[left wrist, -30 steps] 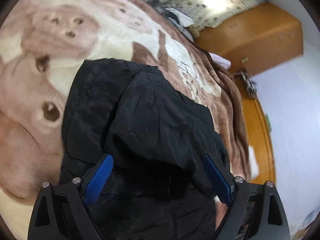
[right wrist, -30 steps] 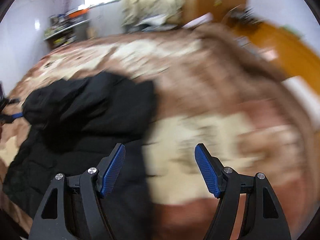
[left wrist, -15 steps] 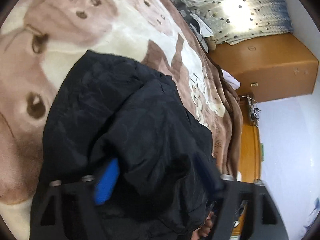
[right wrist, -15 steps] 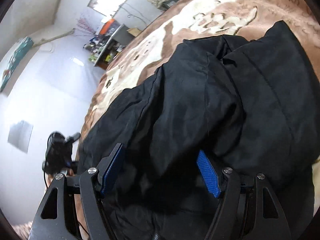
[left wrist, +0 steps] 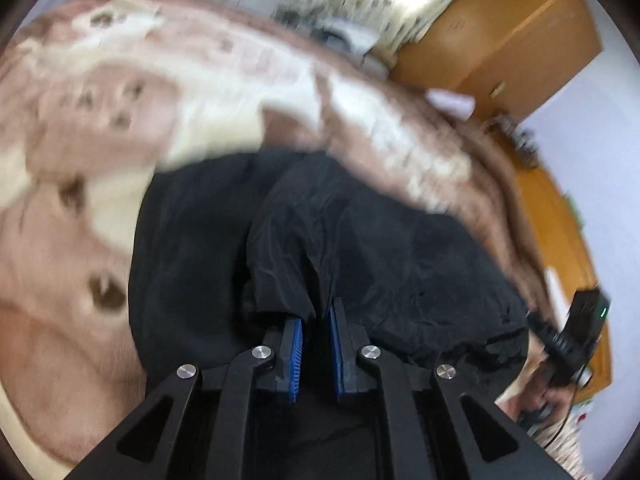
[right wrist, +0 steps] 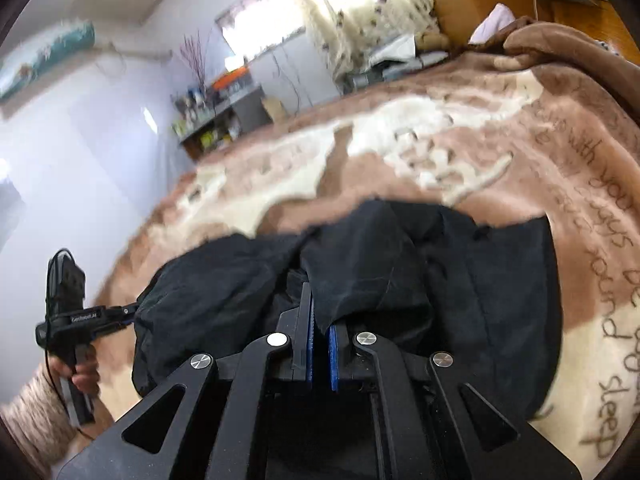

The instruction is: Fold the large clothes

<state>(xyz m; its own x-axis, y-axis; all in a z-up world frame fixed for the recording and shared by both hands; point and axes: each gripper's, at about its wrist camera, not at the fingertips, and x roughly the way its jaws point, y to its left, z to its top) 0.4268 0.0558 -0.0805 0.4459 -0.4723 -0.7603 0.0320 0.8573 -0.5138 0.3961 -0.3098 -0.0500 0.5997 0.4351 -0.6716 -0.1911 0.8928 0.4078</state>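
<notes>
A large black jacket (left wrist: pixel 360 248) lies crumpled on a brown and cream blanket (left wrist: pixel 160 92). My left gripper (left wrist: pixel 315 316) is shut on a fold of the jacket's near edge, blue pads pinching the cloth. In the right wrist view the jacket (right wrist: pixel 460 272) lies the same way. My right gripper (right wrist: pixel 321 320) is shut on another fold of its near edge. The left gripper's handle and the hand on it (right wrist: pixel 68 320) show at the jacket's left end. The right gripper's body (left wrist: pixel 576 336) shows at the right of the left wrist view.
The blanket (right wrist: pixel 440 152) covers a wide bed and bears dark writing on its right side. A wooden wardrobe (left wrist: pixel 500 40) stands behind the bed, by a curtained window (right wrist: pixel 352 8). A cluttered shelf (right wrist: pixel 216 116) stands against the far wall.
Both grippers were open over the jacket; now both have closed on folds of its near edge. Both views have swung and pulled lower toward the cloth.
</notes>
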